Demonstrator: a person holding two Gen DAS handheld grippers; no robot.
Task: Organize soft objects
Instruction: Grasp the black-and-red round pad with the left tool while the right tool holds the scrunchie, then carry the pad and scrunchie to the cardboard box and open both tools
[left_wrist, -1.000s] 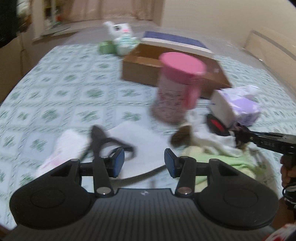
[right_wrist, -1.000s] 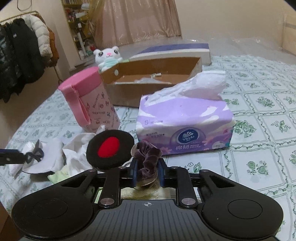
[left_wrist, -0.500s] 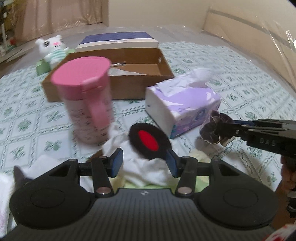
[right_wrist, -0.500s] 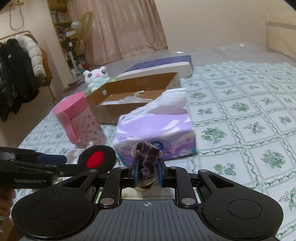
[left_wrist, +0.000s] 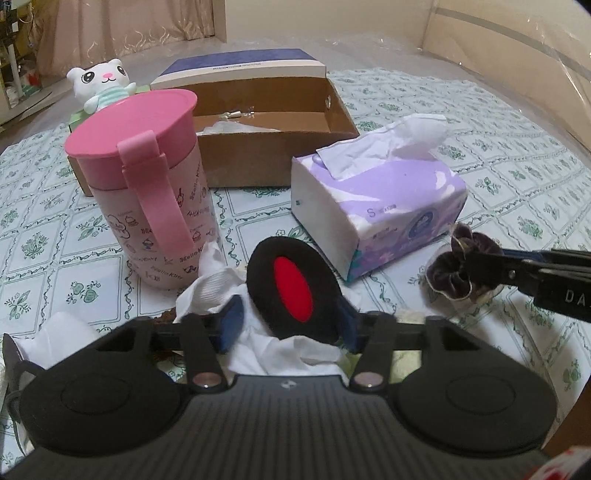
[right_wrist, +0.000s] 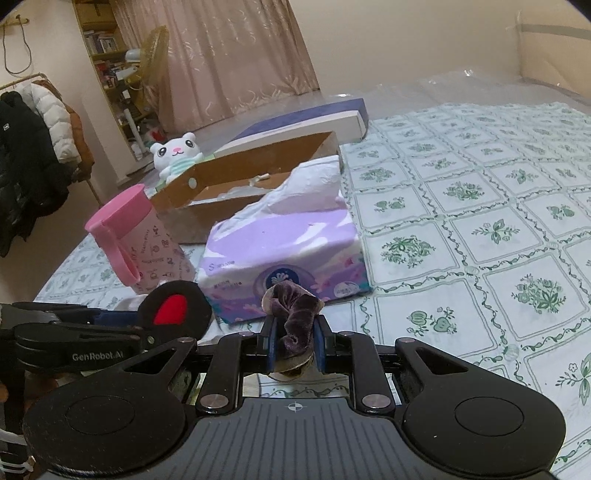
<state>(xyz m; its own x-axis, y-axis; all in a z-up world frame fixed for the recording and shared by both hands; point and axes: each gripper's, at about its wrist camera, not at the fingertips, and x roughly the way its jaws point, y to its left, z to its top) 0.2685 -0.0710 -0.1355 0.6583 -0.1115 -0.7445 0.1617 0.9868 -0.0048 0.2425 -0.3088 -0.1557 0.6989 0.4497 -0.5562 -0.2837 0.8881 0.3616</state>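
Observation:
My right gripper (right_wrist: 294, 345) is shut on a dark purple velvet scrunchie (right_wrist: 293, 314) and holds it above the bedspread in front of the tissue pack; the scrunchie also shows in the left wrist view (left_wrist: 452, 267). My left gripper (left_wrist: 291, 323) is open, its jaws on either side of a black round pad with a red centre (left_wrist: 291, 288), which lies on crumpled white cloth (left_wrist: 221, 284). That pad also shows in the right wrist view (right_wrist: 173, 308). An open cardboard box (left_wrist: 273, 122) stands behind.
A pink lidded cup (left_wrist: 147, 192) stands left of the purple tissue pack (left_wrist: 380, 206). A white plush cat (left_wrist: 103, 83) and a blue-white flat box (left_wrist: 240, 68) lie behind the cardboard box. Coats (right_wrist: 26, 162) hang at the left.
My left gripper swung right from the white cloth at the left and now straddles the black-and-red pad. My right gripper lifted the scrunchie up and back from the pile.

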